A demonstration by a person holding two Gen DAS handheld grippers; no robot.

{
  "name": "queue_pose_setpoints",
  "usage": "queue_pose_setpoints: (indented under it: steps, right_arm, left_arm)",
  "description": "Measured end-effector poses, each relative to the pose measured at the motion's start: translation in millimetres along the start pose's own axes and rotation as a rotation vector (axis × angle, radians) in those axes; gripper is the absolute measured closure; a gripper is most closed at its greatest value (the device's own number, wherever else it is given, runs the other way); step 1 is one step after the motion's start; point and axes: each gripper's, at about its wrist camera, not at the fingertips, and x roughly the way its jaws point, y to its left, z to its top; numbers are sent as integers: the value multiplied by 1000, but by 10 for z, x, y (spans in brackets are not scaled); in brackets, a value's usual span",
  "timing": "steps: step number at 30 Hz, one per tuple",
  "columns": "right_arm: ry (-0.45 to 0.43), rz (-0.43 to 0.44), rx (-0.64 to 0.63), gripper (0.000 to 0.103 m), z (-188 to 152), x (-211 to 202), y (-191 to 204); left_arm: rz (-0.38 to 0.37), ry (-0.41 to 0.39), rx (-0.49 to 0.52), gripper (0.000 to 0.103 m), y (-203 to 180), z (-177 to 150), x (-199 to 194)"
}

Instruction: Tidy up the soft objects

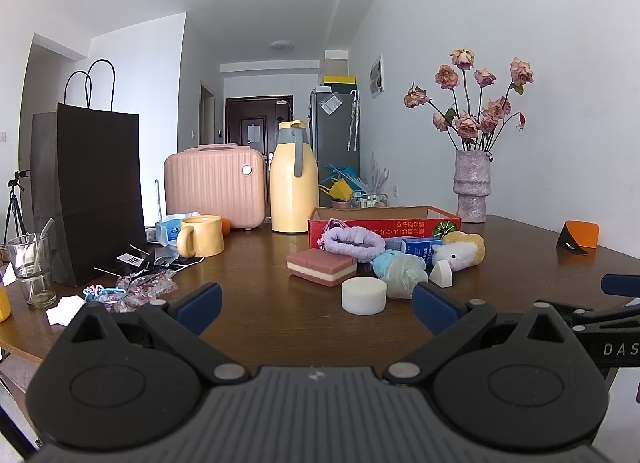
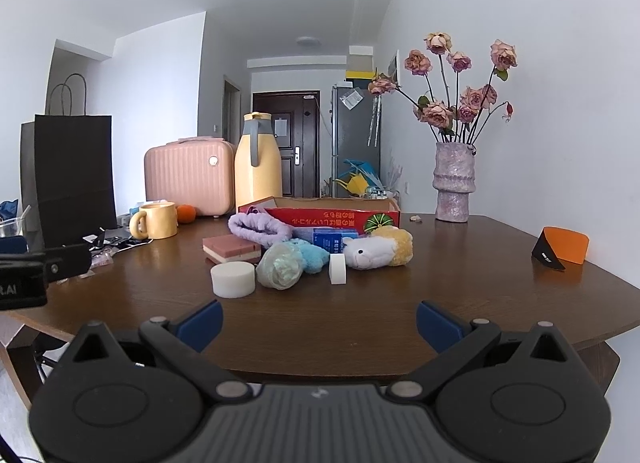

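A pile of soft things lies on the brown table [image 1: 280, 323] in front of a red cardboard box [image 1: 384, 223]: a purple headband [image 1: 352, 241], a pink layered sponge [image 1: 322, 267], a white round sponge [image 1: 364, 296], a green mesh puff [image 1: 404, 275], a blue plush [image 1: 386, 261], a white wedge sponge [image 1: 442, 274] and a white-and-yellow plush sheep [image 1: 460, 251]. My left gripper [image 1: 318, 309] stands open just short of the round sponge. My right gripper [image 2: 320, 325] is open over the near table edge, with the pile [image 2: 280, 259] ahead.
A yellow mug [image 1: 200, 236], pink case [image 1: 216, 187], yellow thermos [image 1: 294, 179] and black paper bag [image 1: 96, 199] stand at the left. Wrappers and a glass [image 1: 32, 267] clutter the left edge. A vase of roses [image 1: 472, 187] and an orange-black item [image 1: 580, 237] sit at the right.
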Motion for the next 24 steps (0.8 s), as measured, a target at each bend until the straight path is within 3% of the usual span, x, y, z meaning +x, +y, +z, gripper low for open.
queue_pose_setpoints:
  steps: [24]
  right_arm:
    - [-6, -16, -1, 0, 7, 8, -18]
  left_arm:
    - [3, 3, 6, 0, -23, -21, 14]
